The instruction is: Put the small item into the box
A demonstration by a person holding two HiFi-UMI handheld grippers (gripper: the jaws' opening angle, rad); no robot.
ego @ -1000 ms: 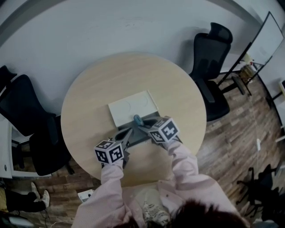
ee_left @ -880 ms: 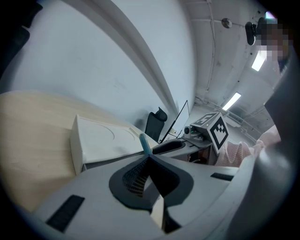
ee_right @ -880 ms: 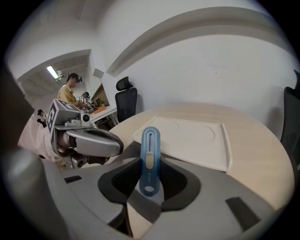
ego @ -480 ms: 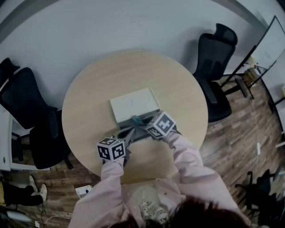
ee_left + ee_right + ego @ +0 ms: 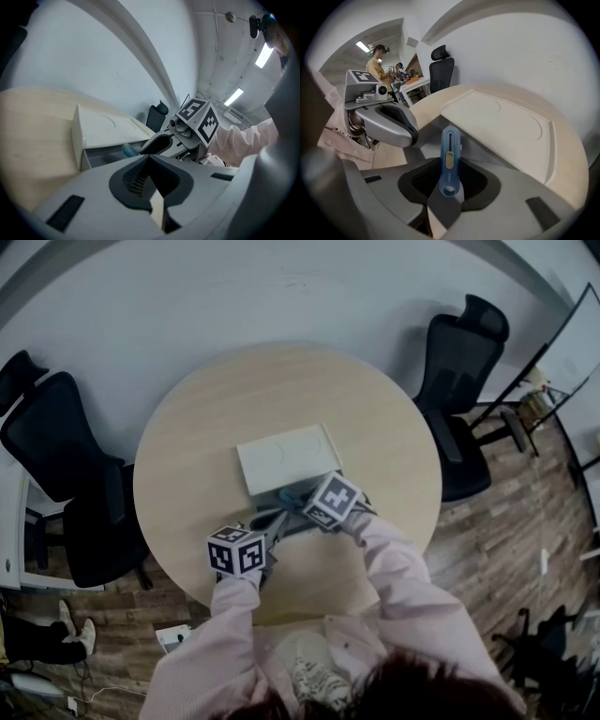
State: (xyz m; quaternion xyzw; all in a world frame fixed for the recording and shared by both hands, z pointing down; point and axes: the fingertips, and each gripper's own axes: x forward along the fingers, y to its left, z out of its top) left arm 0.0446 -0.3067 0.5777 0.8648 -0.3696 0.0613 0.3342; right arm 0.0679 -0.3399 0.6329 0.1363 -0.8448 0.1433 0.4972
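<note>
I work in an office meeting room: round table (image 5: 187, 456), black swivel chairs (image 5: 464, 367), a whiteboard (image 5: 572, 341) alongside

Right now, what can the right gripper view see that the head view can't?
Only the right gripper view: the pale slider on the small blue item, which the right gripper clamps, and a person standing far behind. Only the head view: the wooden floor and that gripper's own marker cube. Both: the white box, the left gripper and the table.
</note>
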